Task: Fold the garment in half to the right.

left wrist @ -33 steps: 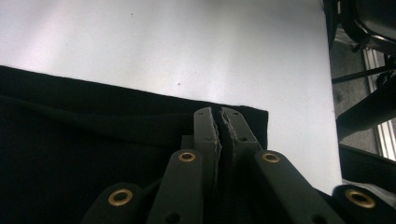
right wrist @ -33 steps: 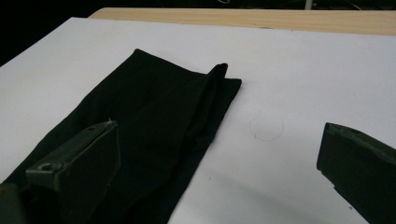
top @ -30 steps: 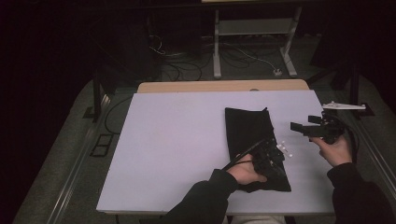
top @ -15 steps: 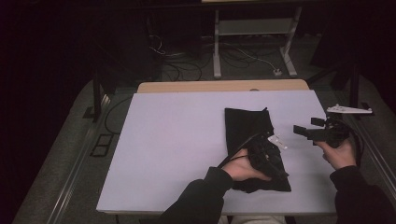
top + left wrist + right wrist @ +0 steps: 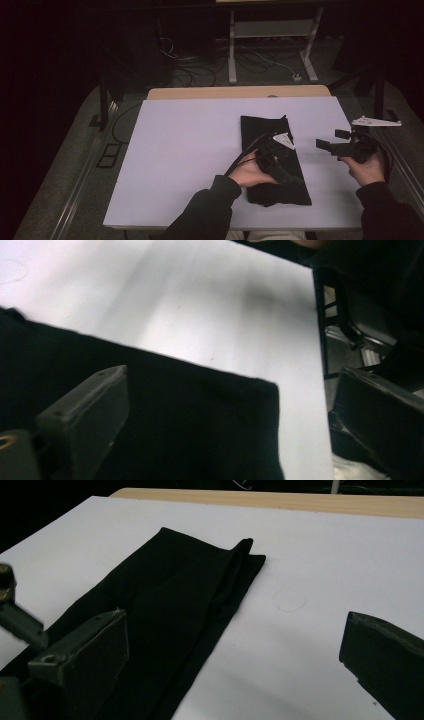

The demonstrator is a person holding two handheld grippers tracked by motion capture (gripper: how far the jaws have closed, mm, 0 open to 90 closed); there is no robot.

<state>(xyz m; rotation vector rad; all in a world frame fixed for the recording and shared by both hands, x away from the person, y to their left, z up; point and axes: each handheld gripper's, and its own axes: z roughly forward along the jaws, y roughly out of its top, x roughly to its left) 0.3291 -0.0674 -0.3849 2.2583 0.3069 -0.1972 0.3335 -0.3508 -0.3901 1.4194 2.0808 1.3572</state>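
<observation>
Lower centre-right of the high view: your left claw (image 5: pixel 289 176) hovers over the near end of the folded black cloth (image 5: pixel 260 135) on the white bench (image 5: pixel 175 150), its jaws just opened wide with nothing between them. Right of the frame: your right claw (image 5: pixel 327 145) is wide and empty, beside the cloth.

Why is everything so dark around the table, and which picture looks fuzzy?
High view: light falls on the white table; the floor and room behind are dim. Left gripper view: smeared, the table's surface streaky, the black cloth a flat dark patch. Right gripper view: sharper, the cloth's fold shows, though the near jaws look soft.
</observation>
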